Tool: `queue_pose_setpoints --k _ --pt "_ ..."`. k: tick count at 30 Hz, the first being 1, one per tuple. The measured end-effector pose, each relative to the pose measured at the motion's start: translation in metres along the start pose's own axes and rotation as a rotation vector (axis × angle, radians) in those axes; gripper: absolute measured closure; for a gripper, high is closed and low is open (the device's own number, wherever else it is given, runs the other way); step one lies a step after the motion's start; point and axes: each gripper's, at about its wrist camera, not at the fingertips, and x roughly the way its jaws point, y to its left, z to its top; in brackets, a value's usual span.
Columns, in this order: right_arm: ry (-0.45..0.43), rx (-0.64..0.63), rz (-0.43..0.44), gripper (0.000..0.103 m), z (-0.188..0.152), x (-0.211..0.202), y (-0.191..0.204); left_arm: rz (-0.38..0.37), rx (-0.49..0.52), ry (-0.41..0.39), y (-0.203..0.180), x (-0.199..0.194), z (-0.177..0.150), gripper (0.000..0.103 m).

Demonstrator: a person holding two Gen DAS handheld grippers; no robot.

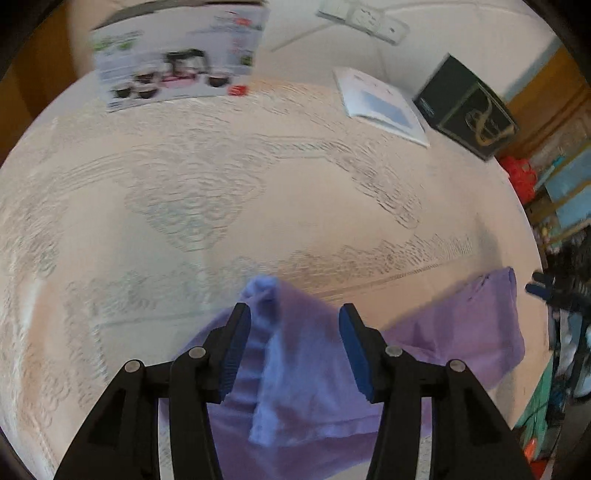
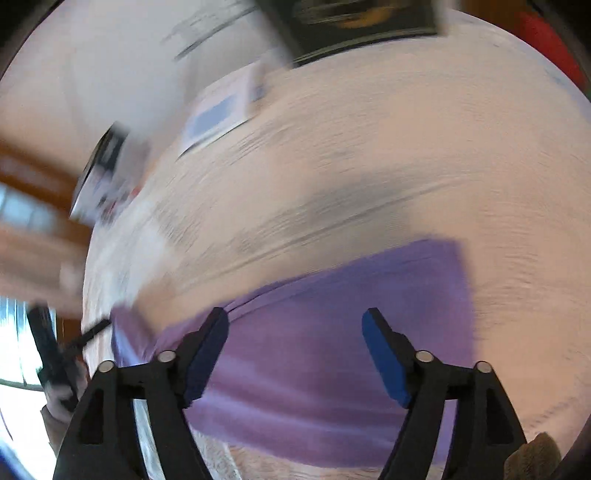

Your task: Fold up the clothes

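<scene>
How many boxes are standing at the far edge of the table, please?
2: a printed white box at the far left and a dark box at the far right. Others may lie outside the view.

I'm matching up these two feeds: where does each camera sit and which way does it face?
Left wrist: on the left gripper, facing across the bed; its open fingers frame the purple garment.
Right wrist: on the right gripper, tilted and blurred, open over the garment.
Shared: garment, bed, dark box, booklet.

Upper left: printed cardboard box (image 1: 177,62). Upper right: white booklet (image 1: 380,103), dark green box (image 1: 469,110), white power strip (image 1: 364,18).
</scene>
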Motion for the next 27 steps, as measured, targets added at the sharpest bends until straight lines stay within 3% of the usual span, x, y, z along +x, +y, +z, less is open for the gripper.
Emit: queue_pose_setpoints --k 2,3,4,5,6,8,10,13,16,19,22,23,24,26,27 --pt "0.005 0.042 -0.011 0.023 0.009 -0.009 -0.018 0.01 0.024 0.036 -0.007 0.011 0.0 0.056" --pt "0.01 0.042 -0.014 0.023 0.01 -0.009 -0.021 0.02 0.035 0.042 -0.009 0.015 0.0 0.084" --pt "0.019 0.034 -0.006 0.023 0.01 -0.007 -0.02 0.038 0.034 0.026 -0.01 0.017 0.001 0.099" --pt "0.032 0.024 0.007 0.027 0.01 -0.004 -0.017 0.058 0.018 0.005 -0.009 0.018 0.003 0.098" --pt "0.05 0.011 0.037 0.04 0.008 0.001 -0.009 0.08 -0.002 -0.026 -0.007 0.016 0.004 0.098" --pt "0.096 -0.018 0.122 0.049 0.001 0.016 0.013 0.118 -0.05 -0.101 0.0 0.01 0.005 0.098" --pt "0.149 -0.058 0.205 0.05 -0.005 0.04 0.051 0.109 -0.077 -0.119 0.004 0.01 0.006 0.098" --pt "0.187 -0.165 0.256 0.05 -0.012 0.067 0.109 0.173 -0.052 -0.149 0.002 0.016 0.005 0.098" --pt "0.212 -0.267 0.248 0.05 -0.018 0.094 0.155 0.219 -0.054 -0.139 0.007 0.035 0.01 0.093" --pt "0.242 -0.352 0.22 0.05 -0.026 0.123 0.19 0.192 -0.087 -0.12 0.016 0.037 0.017 0.088" --pt "0.203 -0.42 0.047 0.051 -0.026 0.137 0.2 0.125 -0.131 -0.2 0.029 -0.01 0.015 0.079" --pt "0.182 -0.432 0.015 0.051 -0.025 0.136 0.201 0.123 -0.13 -0.226 0.032 -0.027 0.013 0.067" --pt "0.152 -0.437 0.023 0.051 -0.024 0.129 0.203 0.142 -0.114 -0.233 0.032 -0.036 0.01 0.059" --pt "0.11 -0.471 0.081 0.048 -0.026 0.115 0.216 0.181 -0.082 -0.247 0.031 -0.056 0.003 0.058" --pt "0.098 -0.506 0.114 0.032 -0.03 0.109 0.227 0.201 -0.066 -0.254 0.031 -0.066 0.0 0.058"
